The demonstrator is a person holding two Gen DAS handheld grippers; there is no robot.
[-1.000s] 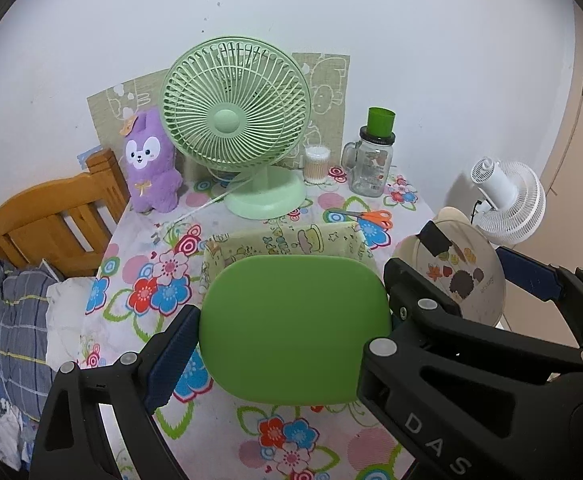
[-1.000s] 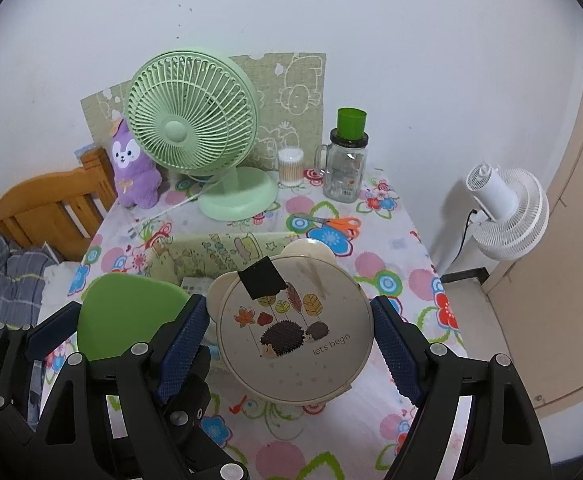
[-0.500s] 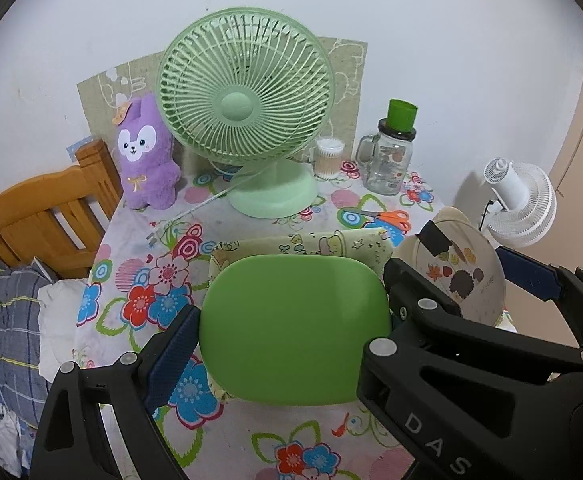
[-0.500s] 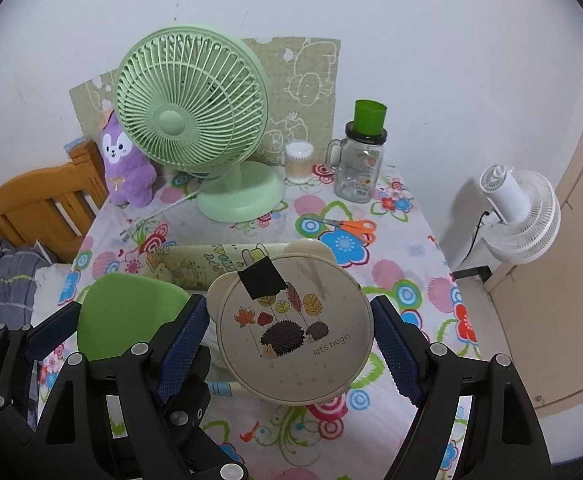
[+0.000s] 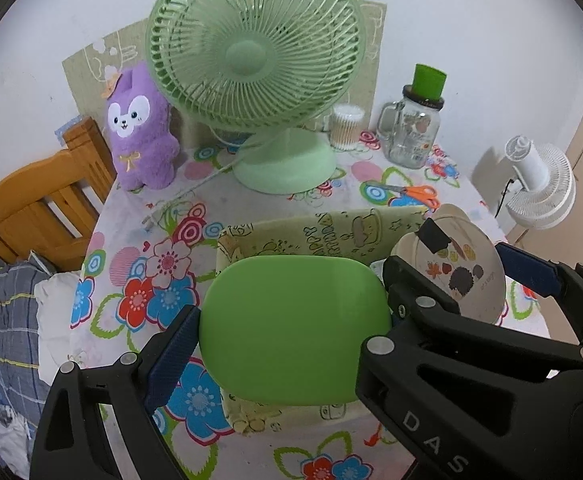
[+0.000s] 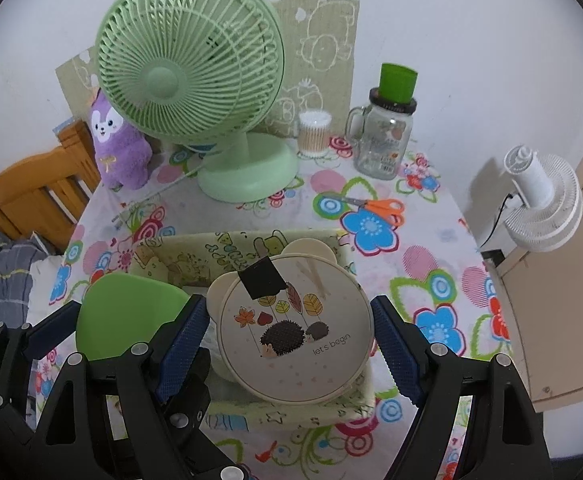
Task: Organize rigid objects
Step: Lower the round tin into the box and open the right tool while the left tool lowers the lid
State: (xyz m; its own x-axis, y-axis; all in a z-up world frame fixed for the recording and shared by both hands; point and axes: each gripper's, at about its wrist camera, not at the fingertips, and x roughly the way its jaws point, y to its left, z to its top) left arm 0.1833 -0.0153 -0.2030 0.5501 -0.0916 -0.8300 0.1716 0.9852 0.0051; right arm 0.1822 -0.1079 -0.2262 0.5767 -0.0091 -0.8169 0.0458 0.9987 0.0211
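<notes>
Holding two flat pieces over the flowered table (image 5: 139,240), I count one in each gripper. My left gripper (image 5: 291,320) is clamped on one green rounded plate (image 5: 295,328), in the lower middle of the left wrist frame, its blue pads pressing both edges. My right gripper (image 6: 287,336) is clamped on one round cream lid (image 6: 295,332) with two hedgehogs printed on it and one black tape piece near its top. Both pieces hang above one yellow printed fabric basket (image 5: 331,232) in the middle of the frame. At the upper part I see one green desk fan (image 5: 255,60), one purple plush toy (image 5: 139,128), one glass jar (image 5: 411,136) with a green cap, one cotton swab box (image 5: 345,126) and one pair of orange scissors (image 5: 411,192). One white fan (image 5: 539,184) stands at the right edge, off the table.
</notes>
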